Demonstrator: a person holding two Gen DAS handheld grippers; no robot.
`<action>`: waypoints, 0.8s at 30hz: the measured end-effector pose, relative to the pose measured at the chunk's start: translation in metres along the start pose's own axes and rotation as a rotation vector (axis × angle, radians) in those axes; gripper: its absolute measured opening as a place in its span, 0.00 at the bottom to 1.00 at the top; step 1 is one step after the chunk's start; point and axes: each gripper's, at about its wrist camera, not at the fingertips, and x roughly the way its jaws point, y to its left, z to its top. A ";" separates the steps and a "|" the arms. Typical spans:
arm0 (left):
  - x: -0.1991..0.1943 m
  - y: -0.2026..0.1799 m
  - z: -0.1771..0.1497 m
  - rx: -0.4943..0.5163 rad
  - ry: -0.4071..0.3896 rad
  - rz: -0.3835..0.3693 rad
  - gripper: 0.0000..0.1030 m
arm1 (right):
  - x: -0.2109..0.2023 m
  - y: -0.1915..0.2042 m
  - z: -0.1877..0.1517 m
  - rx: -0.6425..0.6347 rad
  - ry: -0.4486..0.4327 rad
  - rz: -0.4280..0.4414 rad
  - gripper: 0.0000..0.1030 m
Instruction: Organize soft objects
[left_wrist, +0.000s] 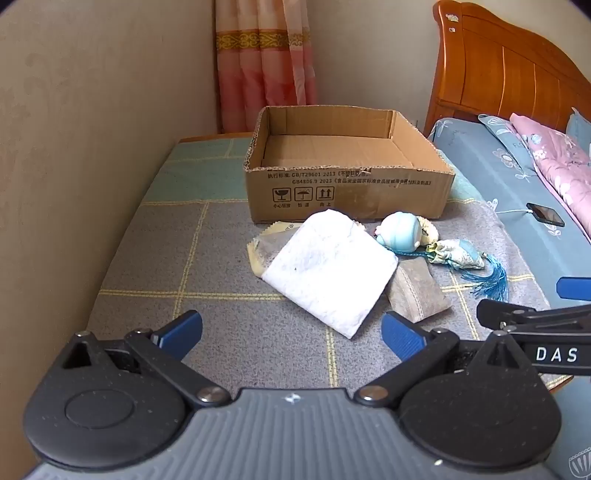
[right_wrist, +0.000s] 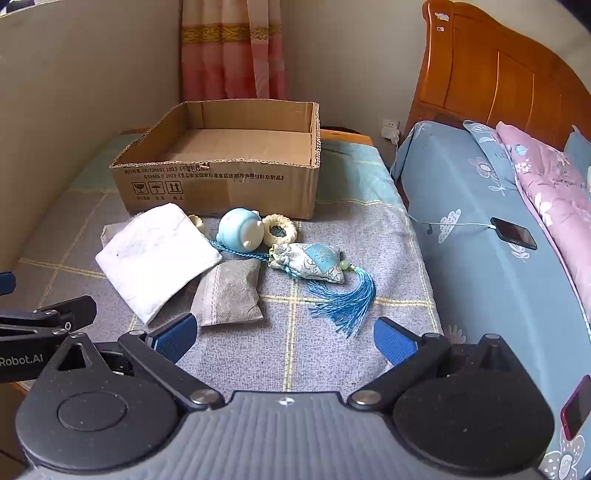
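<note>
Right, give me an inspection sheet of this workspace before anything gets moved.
Surface: checked blanket over a low platform, flat.
Job's things: cardboard box open, nothing seen inside; white pouch overlapping grey sachet; tasselled sachet; blue plush toy; cream scrunchie.
Clutter: nothing seen.
Grippers: left tool open, holding nothing; right tool open, holding nothing.
Cables: white charging cable into phone on the bed.
Surroundings: curtain, wooden headboard.
</note>
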 end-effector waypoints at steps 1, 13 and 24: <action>0.000 -0.001 0.000 0.006 -0.001 0.006 1.00 | 0.000 0.000 0.000 0.002 0.000 0.000 1.00; -0.004 0.001 -0.005 0.003 0.000 -0.005 0.99 | 0.002 -0.001 0.001 0.002 0.004 -0.001 1.00; -0.001 0.000 -0.001 0.001 0.010 -0.003 1.00 | -0.001 0.000 0.001 0.001 0.002 -0.002 1.00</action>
